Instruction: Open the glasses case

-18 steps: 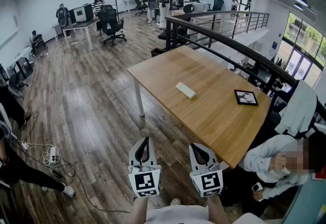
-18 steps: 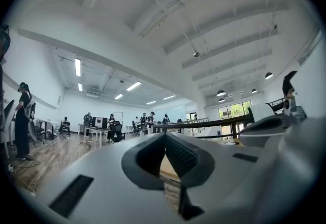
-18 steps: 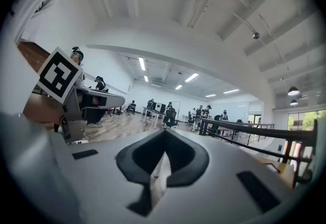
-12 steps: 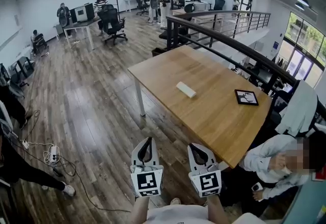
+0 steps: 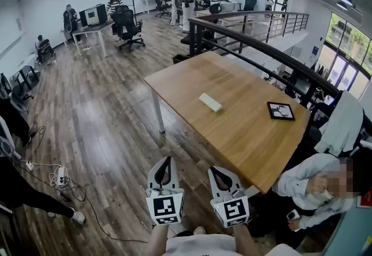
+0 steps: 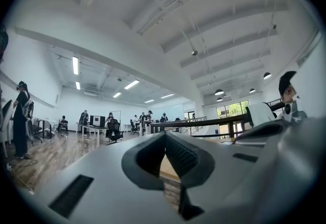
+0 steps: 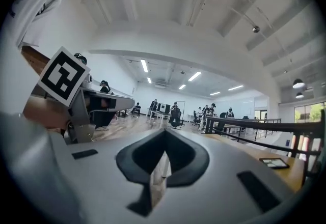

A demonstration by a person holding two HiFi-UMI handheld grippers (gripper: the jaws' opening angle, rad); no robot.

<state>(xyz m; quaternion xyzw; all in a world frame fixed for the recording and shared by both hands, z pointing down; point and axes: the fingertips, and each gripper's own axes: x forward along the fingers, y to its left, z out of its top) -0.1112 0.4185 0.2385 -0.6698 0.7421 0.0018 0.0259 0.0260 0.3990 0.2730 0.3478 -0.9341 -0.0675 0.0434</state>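
**Right gripper point(image 5: 216, 171) edges inward; case point(image 5: 210, 102) lies far off on the table point(image 5: 244, 132)**

Since the earlier frames the right gripper has slid a little toward the left gripper point(image 5: 165, 162), narrowing the gap between them. The left one has hardly shifted. Both sit side by side at the bottom of the head view, pointing level over the floor point(image 5: 99, 121), short of the table's near corner.

Each gripper view shows the dark fingers point(image 6: 181, 156) meeting at their tips, closed with nothing between them. The left pair shows a finely ribbed pad face. The shells around them are smooth, pale grey plastic, and each gripper carries a cube printed with black-and-white square markers.

The case is a small white oblong block with softened edges. It lies flat and slantwise near the middle of the table, well apart from both grippers. It looks shut, though it is too small here to be sure.

The table has a smooth rectangular top of light wood on white legs. A dark, flat, square panel point(image 5: 281, 111) rests toward the top's right side, well apart from the case. The floor is brown wooden planking with a slight sheen. A black metal railing point(image 5: 256, 34) runs behind the table. A person point(image 5: 308, 182) in a white shirt sits by its right corner.
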